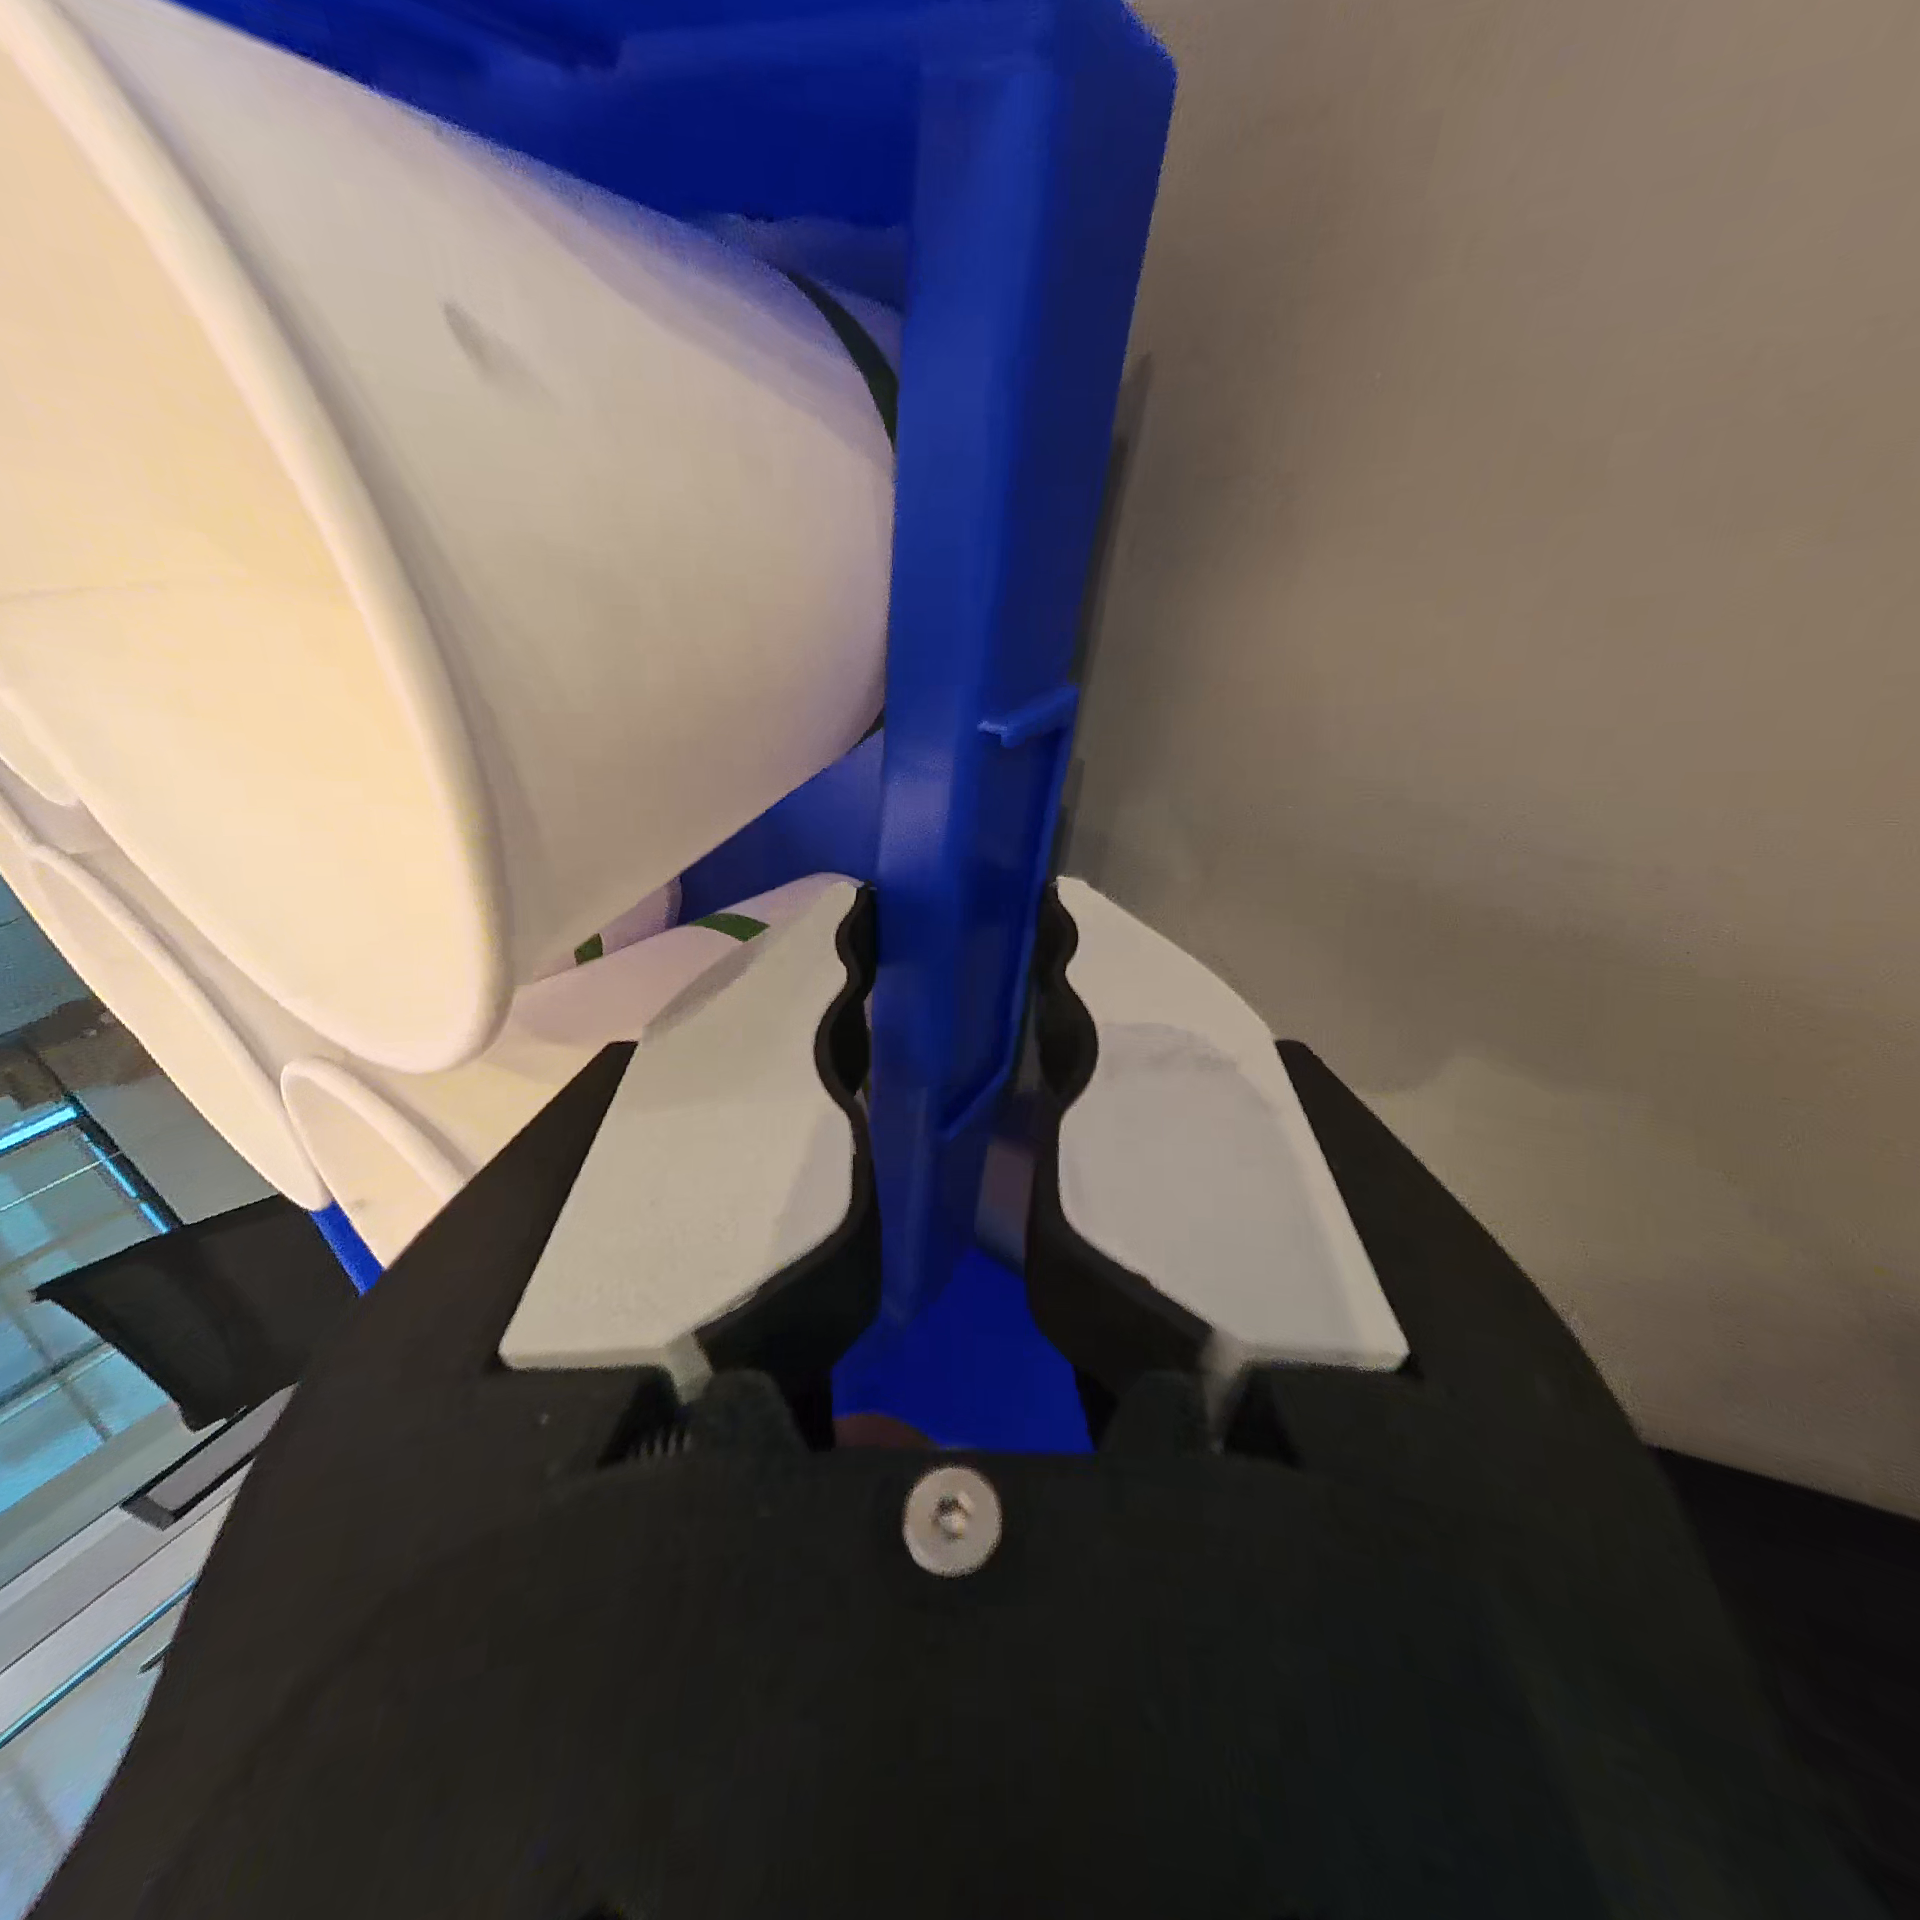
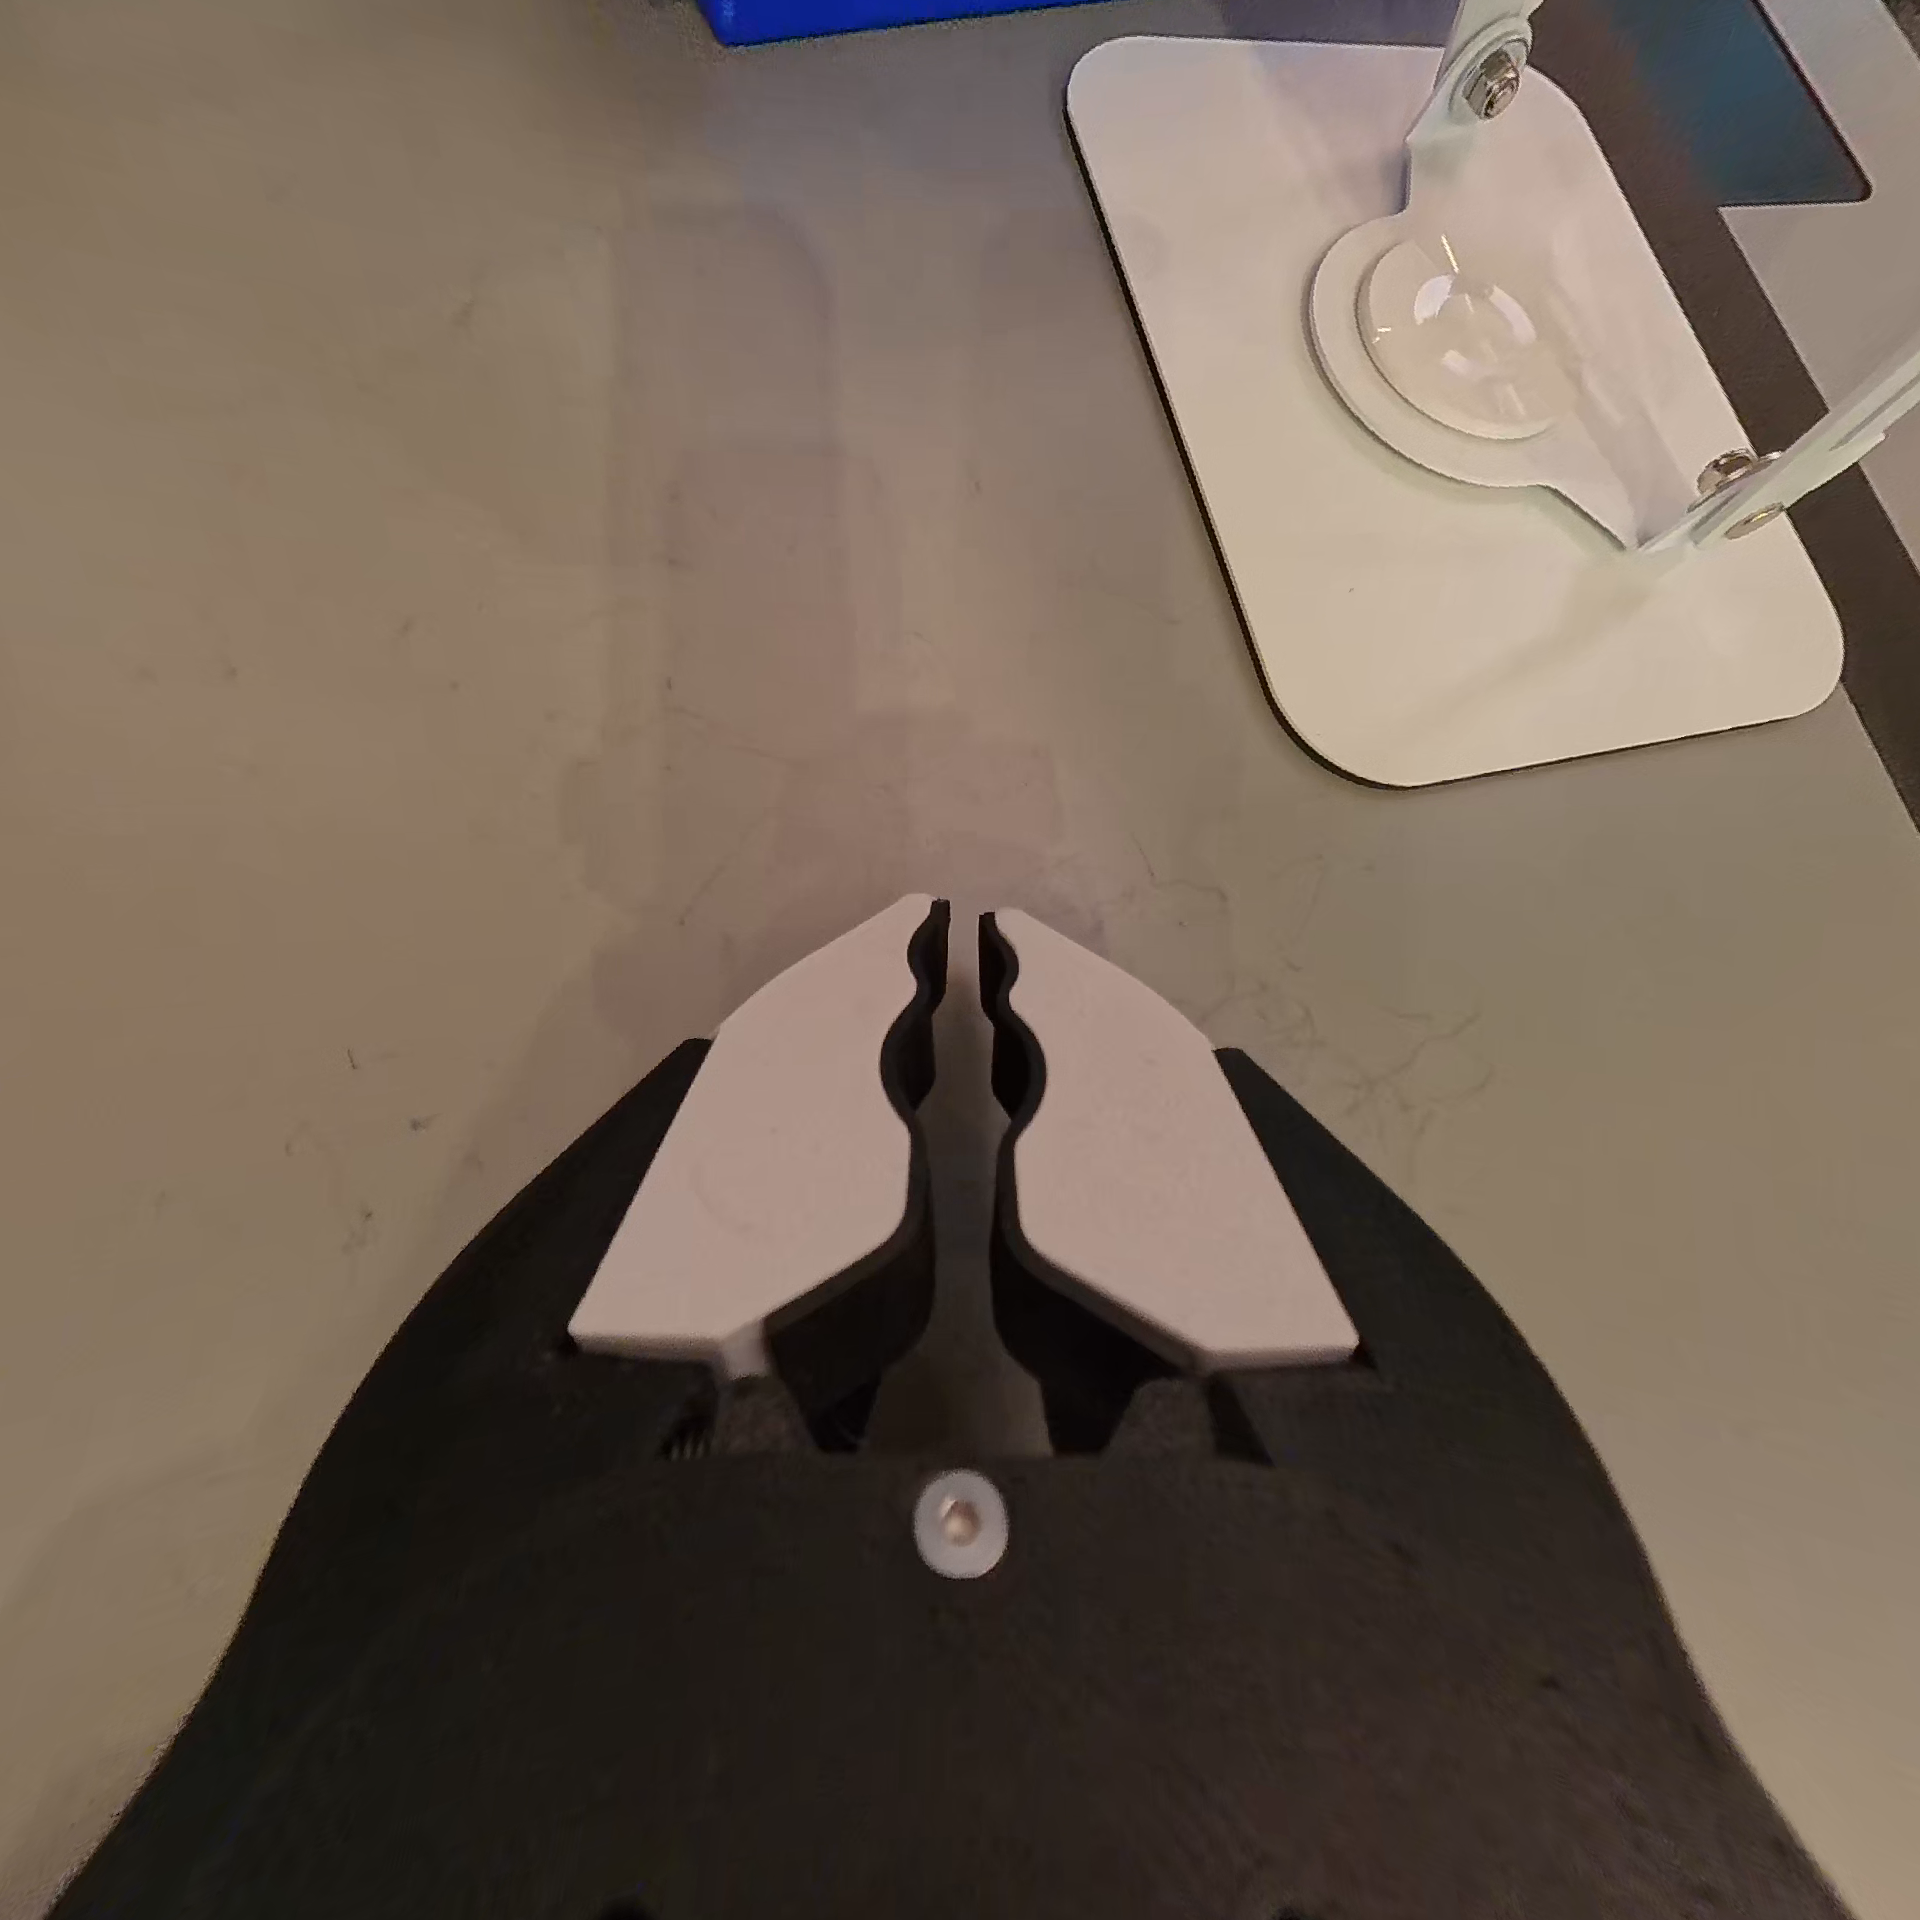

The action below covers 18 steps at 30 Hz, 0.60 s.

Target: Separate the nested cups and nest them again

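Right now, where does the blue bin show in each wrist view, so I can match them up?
Left wrist view: the blue bin fills the upper centre, its wall clamped in the left gripper, white cups inside.
Right wrist view: only a blue edge at the top border.
Shared landmark: the grey tabletop.

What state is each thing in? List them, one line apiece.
Left gripper: shut on the blue bin's wall, pads pressing both sides.
Blue bin: tipped, held by its wall.
White cups: lying on their sides in the bin, some nested.
Right gripper: empty, jaws nearly closed with a thin gap, above the table.
White stand base: flat on the table.
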Available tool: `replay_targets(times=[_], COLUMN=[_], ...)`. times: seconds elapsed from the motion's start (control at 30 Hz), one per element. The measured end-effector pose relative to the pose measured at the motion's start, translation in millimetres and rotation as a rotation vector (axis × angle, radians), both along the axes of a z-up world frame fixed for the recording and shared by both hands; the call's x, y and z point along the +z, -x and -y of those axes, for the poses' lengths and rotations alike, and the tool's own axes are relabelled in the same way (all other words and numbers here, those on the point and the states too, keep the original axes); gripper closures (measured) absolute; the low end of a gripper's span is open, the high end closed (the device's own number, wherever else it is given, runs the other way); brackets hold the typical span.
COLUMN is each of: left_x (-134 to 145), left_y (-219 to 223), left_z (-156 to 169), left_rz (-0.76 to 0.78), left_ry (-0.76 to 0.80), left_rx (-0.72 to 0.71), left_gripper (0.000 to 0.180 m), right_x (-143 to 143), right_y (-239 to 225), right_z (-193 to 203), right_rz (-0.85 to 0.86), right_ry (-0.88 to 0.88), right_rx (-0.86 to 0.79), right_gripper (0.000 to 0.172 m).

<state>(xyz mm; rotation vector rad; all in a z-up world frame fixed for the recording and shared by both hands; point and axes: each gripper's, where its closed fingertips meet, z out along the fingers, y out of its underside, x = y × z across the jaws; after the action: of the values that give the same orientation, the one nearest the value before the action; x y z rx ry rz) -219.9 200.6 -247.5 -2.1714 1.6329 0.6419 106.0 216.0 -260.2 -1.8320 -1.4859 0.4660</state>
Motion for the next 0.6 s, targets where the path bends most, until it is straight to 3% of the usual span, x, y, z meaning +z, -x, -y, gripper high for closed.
replay_targets(times=[0.6], left_x=[-0.2], left_y=[28.0], left_z=[-44.9], left_rz=[-0.084], left_ry=[0.003], left_rx=[0.044], left_gripper=[0.150], right_x=[-0.4], right_y=[-0.3], right_z=[0.4], right_rz=[0.007], right_ry=[-0.007], right_rx=[0.007], right_gripper=[0.167])
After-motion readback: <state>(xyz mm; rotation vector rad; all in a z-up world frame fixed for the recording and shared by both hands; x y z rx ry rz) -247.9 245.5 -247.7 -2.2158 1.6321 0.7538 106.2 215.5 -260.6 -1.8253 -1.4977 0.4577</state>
